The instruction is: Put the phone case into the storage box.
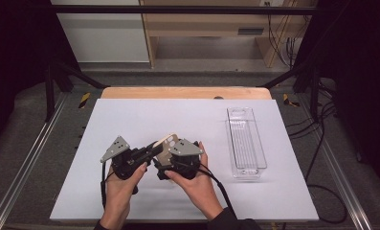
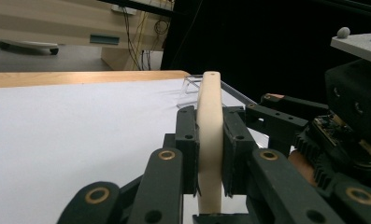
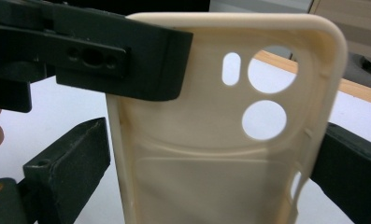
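Showing camera cutouts, the right gripper view has both grippers clamping the cream phone case; a clear tray lies near.

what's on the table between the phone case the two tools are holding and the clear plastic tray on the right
Nothing: in the high view, the white mat is bare between the cream phone case and the clear tray.
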{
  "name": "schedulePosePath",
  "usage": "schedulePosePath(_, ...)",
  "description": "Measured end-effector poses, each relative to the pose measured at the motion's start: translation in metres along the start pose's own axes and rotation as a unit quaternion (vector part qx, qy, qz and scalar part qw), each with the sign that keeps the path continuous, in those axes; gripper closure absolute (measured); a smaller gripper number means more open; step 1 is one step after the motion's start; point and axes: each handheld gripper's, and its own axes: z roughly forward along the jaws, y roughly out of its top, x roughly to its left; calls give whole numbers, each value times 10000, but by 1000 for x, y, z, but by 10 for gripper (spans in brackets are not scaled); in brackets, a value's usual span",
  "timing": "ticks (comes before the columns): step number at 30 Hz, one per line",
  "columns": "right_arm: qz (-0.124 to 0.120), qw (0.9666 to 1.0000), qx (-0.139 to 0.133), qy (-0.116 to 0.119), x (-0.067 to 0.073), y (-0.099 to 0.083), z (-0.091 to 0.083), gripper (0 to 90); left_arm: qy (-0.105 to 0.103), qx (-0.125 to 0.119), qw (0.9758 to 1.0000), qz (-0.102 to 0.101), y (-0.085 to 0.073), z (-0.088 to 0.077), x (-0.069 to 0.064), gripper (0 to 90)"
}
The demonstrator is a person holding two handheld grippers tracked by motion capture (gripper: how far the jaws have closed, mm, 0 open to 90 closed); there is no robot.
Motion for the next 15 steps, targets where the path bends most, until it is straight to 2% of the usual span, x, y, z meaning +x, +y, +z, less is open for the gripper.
schedulePosePath(9, 91, 10000, 17, 20, -1, 1, 4, 40, -29, 16, 10000, -8, -1, 1, -1, 792)
schedulePosePath(15, 127, 9999, 46, 8, -3, 0, 6, 96, -22, 20, 10000, -5, -1, 1, -1, 792)
